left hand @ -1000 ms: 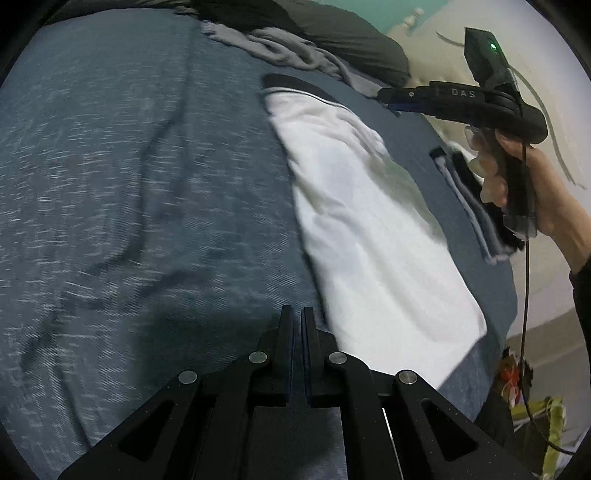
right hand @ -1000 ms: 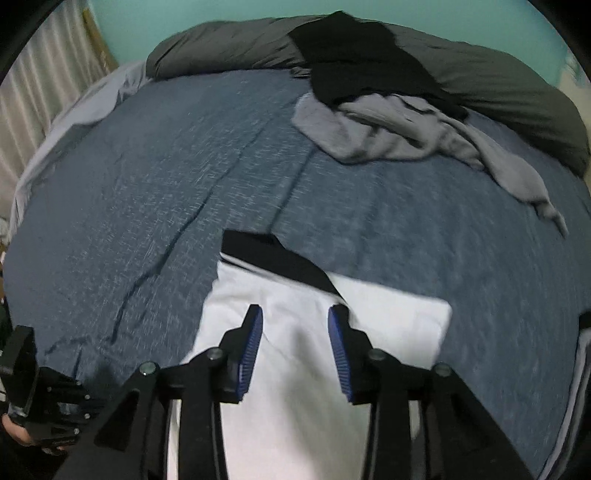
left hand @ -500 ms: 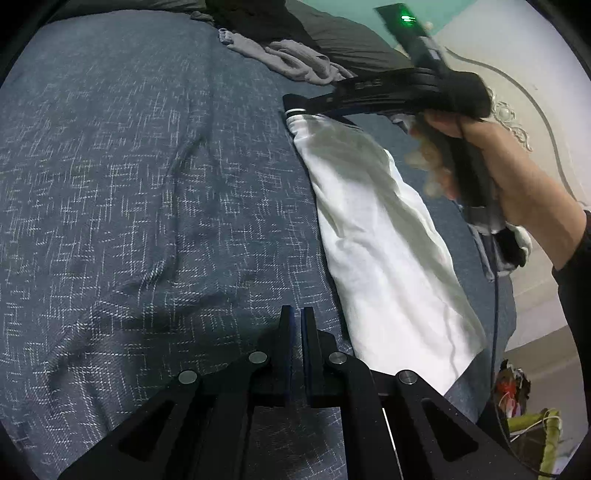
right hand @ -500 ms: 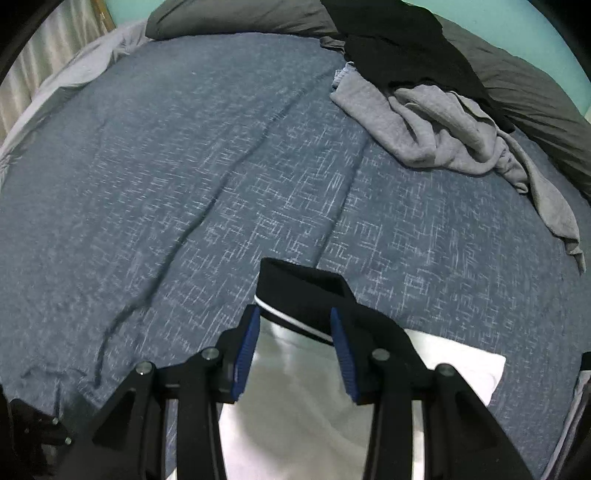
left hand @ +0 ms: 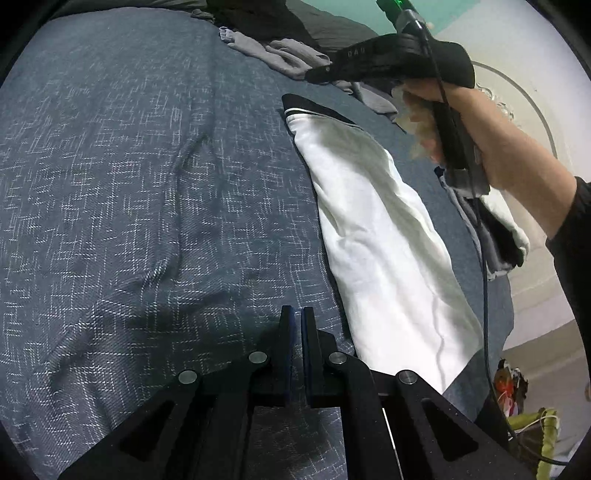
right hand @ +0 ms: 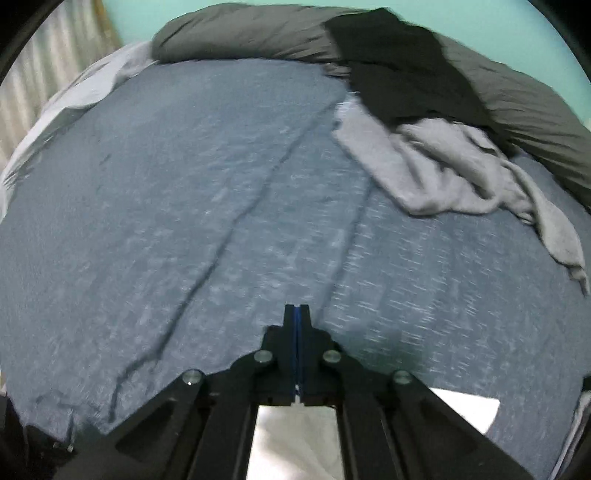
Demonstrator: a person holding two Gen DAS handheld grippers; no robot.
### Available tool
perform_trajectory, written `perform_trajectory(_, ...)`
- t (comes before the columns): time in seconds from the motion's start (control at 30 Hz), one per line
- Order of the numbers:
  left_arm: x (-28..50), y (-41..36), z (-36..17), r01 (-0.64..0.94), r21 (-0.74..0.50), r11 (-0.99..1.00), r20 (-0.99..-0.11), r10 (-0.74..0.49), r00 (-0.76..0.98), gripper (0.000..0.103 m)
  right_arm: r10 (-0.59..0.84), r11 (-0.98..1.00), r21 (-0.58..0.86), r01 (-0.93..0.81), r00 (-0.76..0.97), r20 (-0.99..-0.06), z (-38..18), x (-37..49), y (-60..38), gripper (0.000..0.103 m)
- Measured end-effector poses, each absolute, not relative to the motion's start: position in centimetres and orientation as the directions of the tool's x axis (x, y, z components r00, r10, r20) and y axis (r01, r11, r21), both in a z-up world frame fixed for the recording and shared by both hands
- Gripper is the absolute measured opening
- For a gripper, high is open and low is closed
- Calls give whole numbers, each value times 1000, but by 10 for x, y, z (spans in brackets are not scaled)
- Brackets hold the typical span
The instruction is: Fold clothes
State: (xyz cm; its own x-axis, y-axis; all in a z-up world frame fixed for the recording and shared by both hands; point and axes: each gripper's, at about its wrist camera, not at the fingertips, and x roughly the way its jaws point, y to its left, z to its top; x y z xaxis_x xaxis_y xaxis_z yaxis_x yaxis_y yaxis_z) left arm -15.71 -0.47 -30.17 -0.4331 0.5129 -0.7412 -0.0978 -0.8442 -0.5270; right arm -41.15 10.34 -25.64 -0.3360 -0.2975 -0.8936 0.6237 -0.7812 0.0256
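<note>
Looking along the left gripper [left hand: 297,314], the left wrist view shows its fingers drawn almost together with only a thin slit between them, nothing held, poised over the blue-grey bedspread [left hand: 147,184]. Just right of the fingertips lies the white garment [left hand: 376,236], folded into a long strip running away from the camera, its black collar [left hand: 314,109] at the far end. Above the collar end, apart from the cloth, the right gripper [left hand: 325,75] appears side-on, carried in the person's hand [left hand: 491,144], a cable trailing down from it; its fingertip gap cannot be told from this angle. Beyond the white strip, near the bed's right edge, sits a small stack of folded clothes [left hand: 498,236]. A crumpled grey garment [left hand: 284,55] lies at the far end.

The right wrist view, blurred, shows what the other hides: the right gripper [right hand: 297,314] with fingers pressed together, blue pads meeting, gripping nothing. White garment [right hand: 465,406] shows only beneath and behind the gripper body. Ahead: bedspread [right hand: 184,221], grey garment [right hand: 443,173], a black garment [right hand: 399,70] over a dark duvet [right hand: 240,33].
</note>
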Motion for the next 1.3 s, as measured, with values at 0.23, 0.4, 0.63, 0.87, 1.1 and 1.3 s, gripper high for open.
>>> perform_trajectory(0.23,-156,-4,-302,-94,-529,-843,-742,513,-432,4,-215,-776,-7,630,-274,-937,-275,-407,84,46)
perform_trajectory(0.4,-157,-1,-300,-97,-523,-847,-743,509,-434,4,-139,-774,-93,626,-311,-940,-294,-403,80,20)
perform_trajectory(0.63,-157,4,-302,-95,-529,-843,-743,514,-428,4,-183,-787,-101,608,-387,-904,-280,-409,82,5)
perform_trajectory(0.87,-156,13,-303,-97,-530,-842,-744,517,-424,4,-231,-817,-27,576,-369,-900,-278,-424,91,5)
perform_trajectory(1.1,-161,-5,-302,-92,-532,-842,-746,517,-420,4,-265,-825,51,562,-307,-914,-288,-435,108,17)
perform_trajectory(1.3,-156,5,-296,-99,-530,-842,-746,519,-418,4,-341,-848,122,515,-356,-870,-258,-437,154,37)
